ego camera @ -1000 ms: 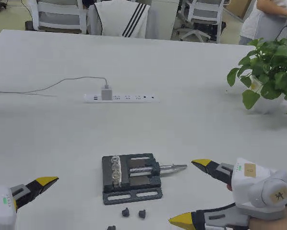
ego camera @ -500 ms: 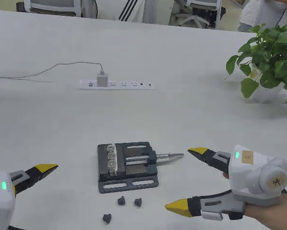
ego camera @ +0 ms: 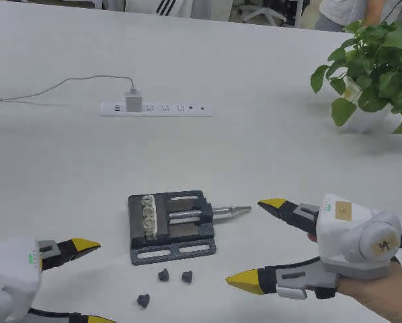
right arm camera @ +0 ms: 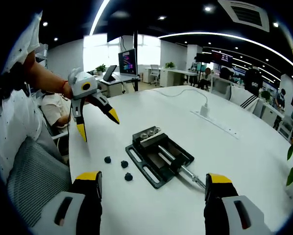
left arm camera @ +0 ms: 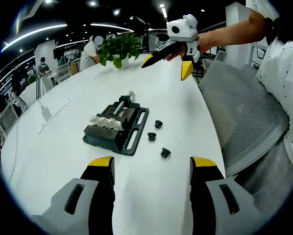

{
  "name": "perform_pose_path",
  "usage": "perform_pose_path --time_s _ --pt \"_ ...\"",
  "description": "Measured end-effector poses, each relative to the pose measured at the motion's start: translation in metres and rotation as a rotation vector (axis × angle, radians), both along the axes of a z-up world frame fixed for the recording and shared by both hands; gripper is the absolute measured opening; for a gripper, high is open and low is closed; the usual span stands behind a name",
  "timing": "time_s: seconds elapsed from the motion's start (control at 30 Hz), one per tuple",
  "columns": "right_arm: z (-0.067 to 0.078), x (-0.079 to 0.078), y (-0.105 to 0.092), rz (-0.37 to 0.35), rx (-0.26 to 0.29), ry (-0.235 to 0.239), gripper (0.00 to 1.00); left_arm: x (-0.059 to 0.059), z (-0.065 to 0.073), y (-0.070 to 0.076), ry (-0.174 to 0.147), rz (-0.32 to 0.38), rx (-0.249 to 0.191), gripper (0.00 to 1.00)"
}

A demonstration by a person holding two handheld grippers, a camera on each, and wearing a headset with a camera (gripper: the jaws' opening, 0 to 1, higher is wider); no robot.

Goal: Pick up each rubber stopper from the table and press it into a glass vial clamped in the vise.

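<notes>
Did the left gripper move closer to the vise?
Yes. In the head view the left gripper has slid right, toward the vise, so the gap is smaller.

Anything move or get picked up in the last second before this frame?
Mostly the headset camera tipped down, sliding the whole scene up the head view. The left gripper seems to have edged in toward the vise. Nothing was gripped or released. Unchanged: both grippers open and empty, the right gripper beside the vise screw, three rubber stoppers on the table, and the glass vials unstoppered.
</notes>
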State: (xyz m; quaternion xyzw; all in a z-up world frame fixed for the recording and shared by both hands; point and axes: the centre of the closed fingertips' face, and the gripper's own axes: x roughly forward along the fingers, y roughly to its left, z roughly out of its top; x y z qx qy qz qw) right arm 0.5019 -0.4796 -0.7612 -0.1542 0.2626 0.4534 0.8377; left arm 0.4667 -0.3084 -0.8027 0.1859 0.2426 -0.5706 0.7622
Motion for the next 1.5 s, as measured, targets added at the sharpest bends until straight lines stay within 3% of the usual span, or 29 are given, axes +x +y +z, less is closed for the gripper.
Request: perform_pose_path --time_s 0.2,0.3,0.53,0.87,1.5 --pt "0.001 -0.001 -0.003 -0.007 -0.004 0.003 0.84 -0.002 -0.013 -0.009 0.002 -0.079 0.037 0.41" --pt "0.001 0.000 -0.005 -0.014 -0.002 0.003 0.84 -0.003 -0.020 -0.013 0.015 -0.101 0.049 0.36" --pt "0.002 -0.002 -0.006 -0.024 -0.001 0.009 0.83 -0.007 -0.031 -0.022 0.010 -0.182 0.090 0.24" --pt "0.004 -0.002 -0.011 -0.047 0.005 0.012 0.82 -0.012 -0.047 -0.033 -0.024 -0.293 0.154 0.17" --pt "-0.001 -0.005 -0.016 -0.074 0.006 0.024 0.81 -0.013 -0.057 -0.038 -0.040 -0.368 0.195 0.08"
